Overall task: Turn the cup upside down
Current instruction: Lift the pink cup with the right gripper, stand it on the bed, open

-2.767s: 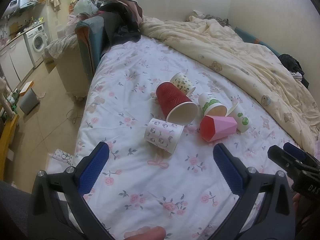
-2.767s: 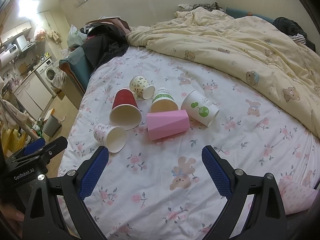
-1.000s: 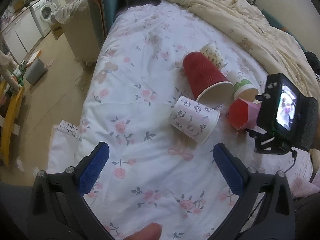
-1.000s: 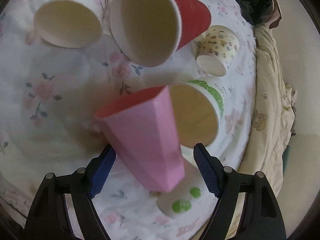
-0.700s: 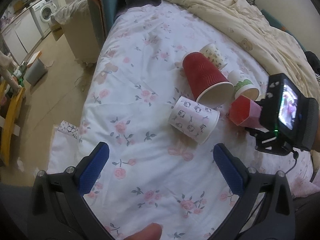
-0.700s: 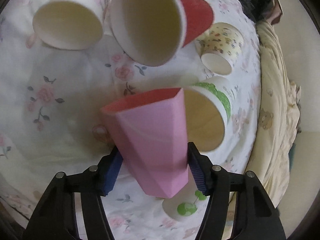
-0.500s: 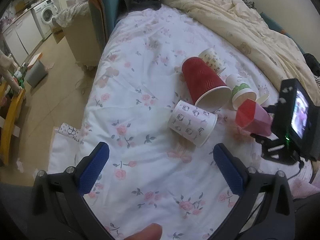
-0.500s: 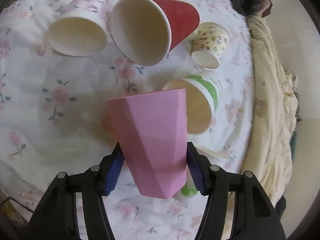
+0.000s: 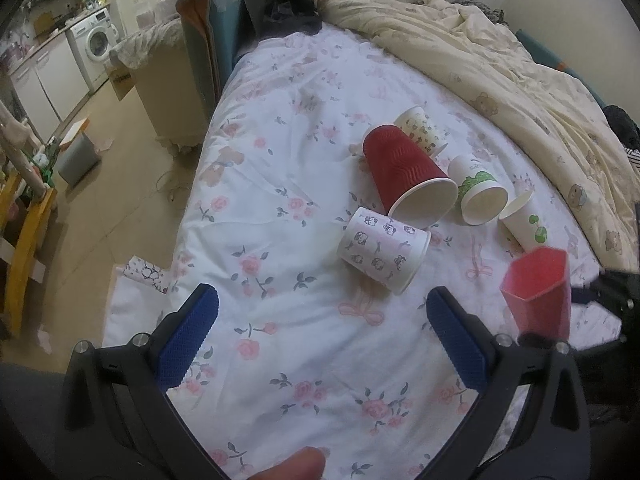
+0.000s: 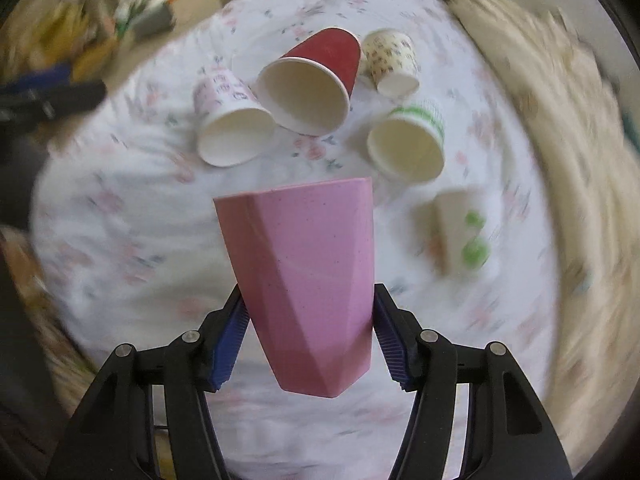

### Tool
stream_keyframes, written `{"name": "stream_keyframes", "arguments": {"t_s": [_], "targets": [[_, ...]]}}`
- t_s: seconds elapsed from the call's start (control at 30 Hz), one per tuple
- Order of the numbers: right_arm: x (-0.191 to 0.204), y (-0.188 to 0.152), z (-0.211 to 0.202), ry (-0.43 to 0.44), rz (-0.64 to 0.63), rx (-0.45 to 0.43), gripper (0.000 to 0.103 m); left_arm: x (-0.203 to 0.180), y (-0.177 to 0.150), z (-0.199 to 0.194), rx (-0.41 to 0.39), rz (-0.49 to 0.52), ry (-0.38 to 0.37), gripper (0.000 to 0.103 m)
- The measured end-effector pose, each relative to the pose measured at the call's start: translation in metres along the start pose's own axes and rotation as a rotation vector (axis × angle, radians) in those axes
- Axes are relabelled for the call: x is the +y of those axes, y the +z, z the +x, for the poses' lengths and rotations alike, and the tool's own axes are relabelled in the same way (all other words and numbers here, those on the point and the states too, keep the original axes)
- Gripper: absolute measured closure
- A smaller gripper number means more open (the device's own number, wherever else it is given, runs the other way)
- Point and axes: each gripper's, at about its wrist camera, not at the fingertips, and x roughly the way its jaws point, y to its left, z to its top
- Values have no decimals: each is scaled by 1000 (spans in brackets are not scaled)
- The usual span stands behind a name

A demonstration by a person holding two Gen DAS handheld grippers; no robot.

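Between right tool (image 10: 308, 340) pads: pink cup (image 10: 304, 280)

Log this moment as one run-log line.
right gripper: shut on pink faceted cup, lifted off bed | left gripper: open, idle | step: flip pending

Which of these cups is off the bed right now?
The faceted pink cup, clamped between the right gripper jaws. The red cup and the four printed paper cups all lie on their sides.

Pink faceted cup (image 10: 304, 280): speckled plastic, held clear above the bed, mouth pointing away, base nearest camera.
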Motion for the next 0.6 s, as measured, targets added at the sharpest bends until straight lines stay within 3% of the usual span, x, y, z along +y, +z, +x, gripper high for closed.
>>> {"name": "stream_keyframes", "arguments": {"t_s": [0.37,0.6], "targets": [[-3,-40,4,391,503,-38,41,2,-5,-8,-11,-10,-19,0],[2,-42,33,490,618,20,41,3,-9,-10,1,-12,-32,0]]}}
